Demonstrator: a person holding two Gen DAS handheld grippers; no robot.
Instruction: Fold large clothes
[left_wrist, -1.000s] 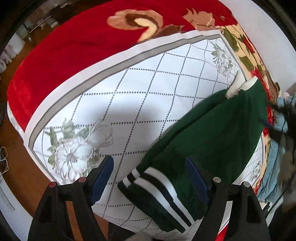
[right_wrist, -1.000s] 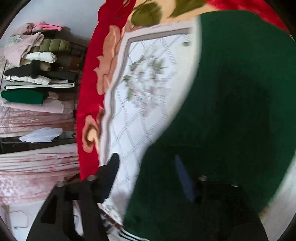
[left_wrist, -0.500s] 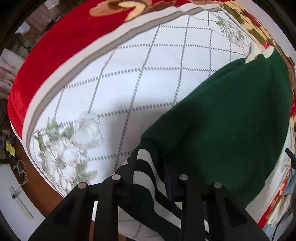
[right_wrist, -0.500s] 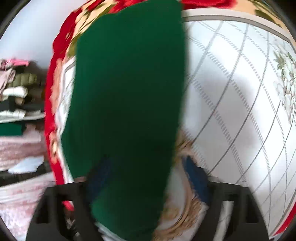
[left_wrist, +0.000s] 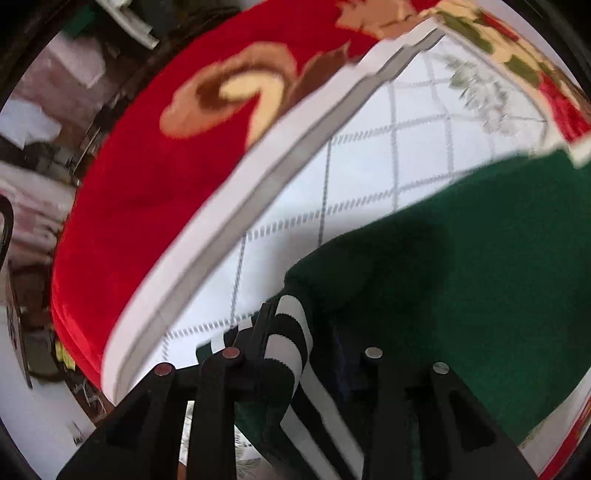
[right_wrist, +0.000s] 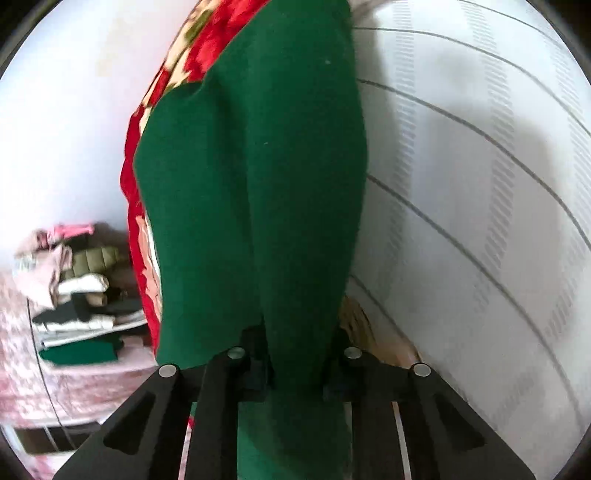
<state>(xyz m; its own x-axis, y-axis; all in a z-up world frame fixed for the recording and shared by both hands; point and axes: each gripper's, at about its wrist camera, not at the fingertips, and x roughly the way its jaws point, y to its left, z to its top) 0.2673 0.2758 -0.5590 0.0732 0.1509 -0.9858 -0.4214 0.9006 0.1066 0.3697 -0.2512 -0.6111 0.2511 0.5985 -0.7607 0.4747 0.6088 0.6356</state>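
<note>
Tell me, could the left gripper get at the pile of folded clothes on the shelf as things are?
Probably not. The left gripper is shut on the striped hem of the green sweater, and the pile of folded clothes sits off the bed, showing only in the right wrist view.

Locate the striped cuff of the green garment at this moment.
In the left wrist view the striped cuff sits low and centre, pinched in the left gripper, just above the white quilted sheet that lies on the red blanket.

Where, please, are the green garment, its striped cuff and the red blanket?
green garment (right_wrist: 258, 184), right wrist view, on its broad plain middle.
striped cuff (left_wrist: 291, 332), left wrist view, on a white stripe.
red blanket (left_wrist: 147, 192), left wrist view, on plain red pile.
</note>
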